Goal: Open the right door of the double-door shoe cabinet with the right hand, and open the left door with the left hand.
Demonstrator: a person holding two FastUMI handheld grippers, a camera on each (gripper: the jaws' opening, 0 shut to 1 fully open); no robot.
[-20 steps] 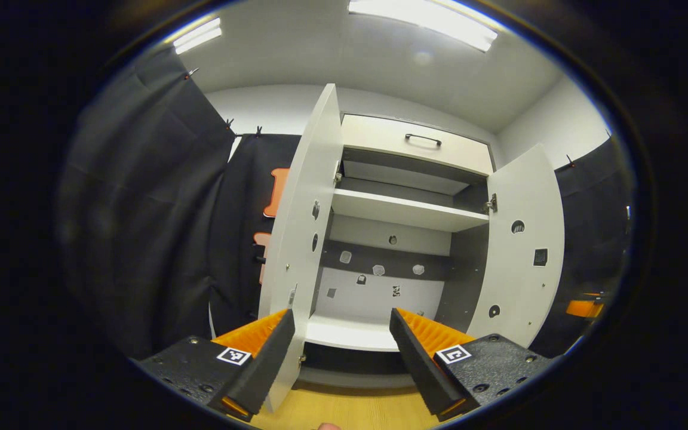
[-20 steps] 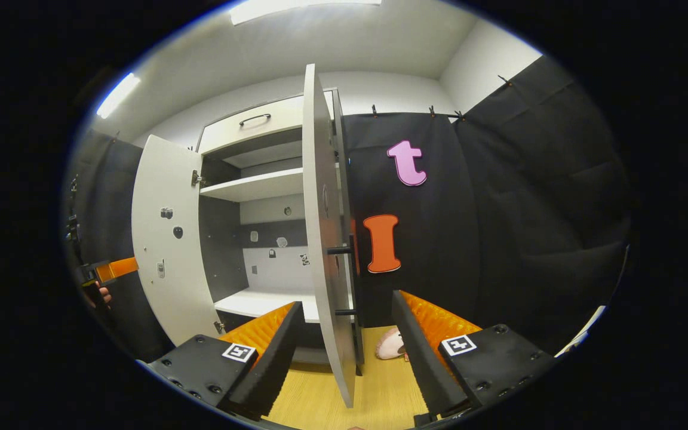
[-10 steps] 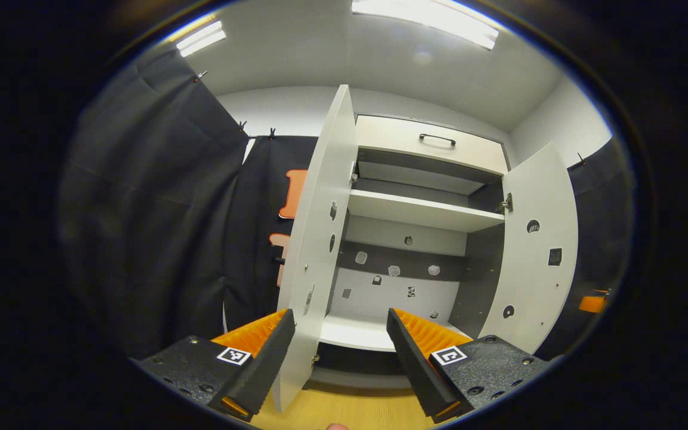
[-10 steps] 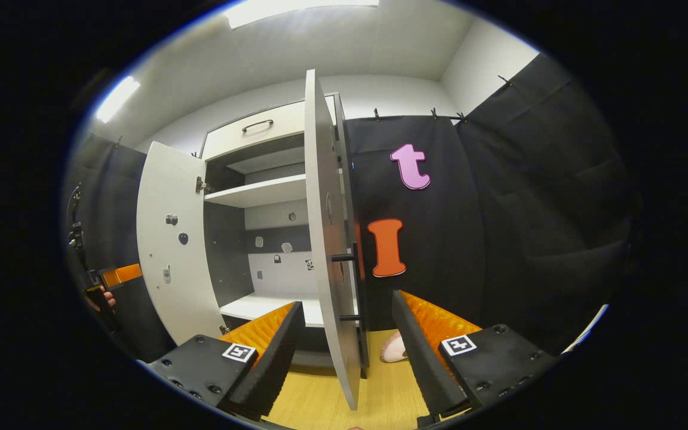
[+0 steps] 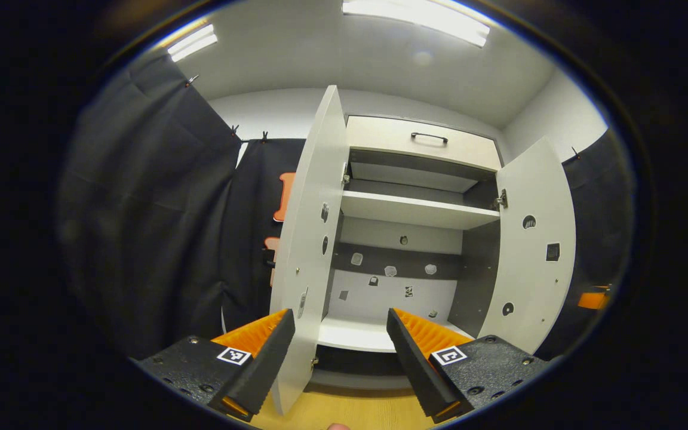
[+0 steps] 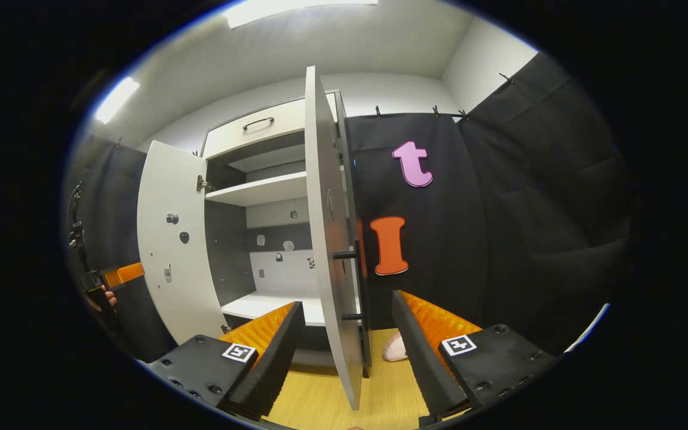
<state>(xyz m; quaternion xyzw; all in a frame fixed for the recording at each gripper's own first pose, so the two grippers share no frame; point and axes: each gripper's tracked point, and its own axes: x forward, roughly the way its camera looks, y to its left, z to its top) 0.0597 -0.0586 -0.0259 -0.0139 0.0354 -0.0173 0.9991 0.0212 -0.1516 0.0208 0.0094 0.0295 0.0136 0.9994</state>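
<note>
My left claw (image 5: 337, 364) is spread wide with nothing between its fingers, and the bottom edge of the left door (image 5: 311, 251) shows in the gap without touching either finger. In the left gripper view that door stands swung out toward me, nearly edge-on, and the right door (image 5: 532, 245) hangs open on the far side with its inner face toward me. Between them I see into the shoe cabinet (image 5: 415, 233): a white shelf (image 5: 412, 210) up high, a dark back panel with small fittings, a white bottom board, and a drawer front with a dark handle (image 5: 429, 137) above the opening.

My right claw (image 6: 347, 358) is just as wide open and holds nothing. In the right gripper view the right door (image 6: 326, 239) stands edge-on between its fingers, clear of both, with its dark bar handle (image 6: 356, 280) on the outer face. The left door (image 6: 171, 251) is swung open at the far side, and beyond it I catch the left claw (image 6: 118, 275) with a hand (image 6: 100, 298) on it. The wooden floor (image 6: 320, 400) runs beneath, and something pale lies on it (image 6: 393, 347) beside the cabinet; I cannot tell what.
</note>
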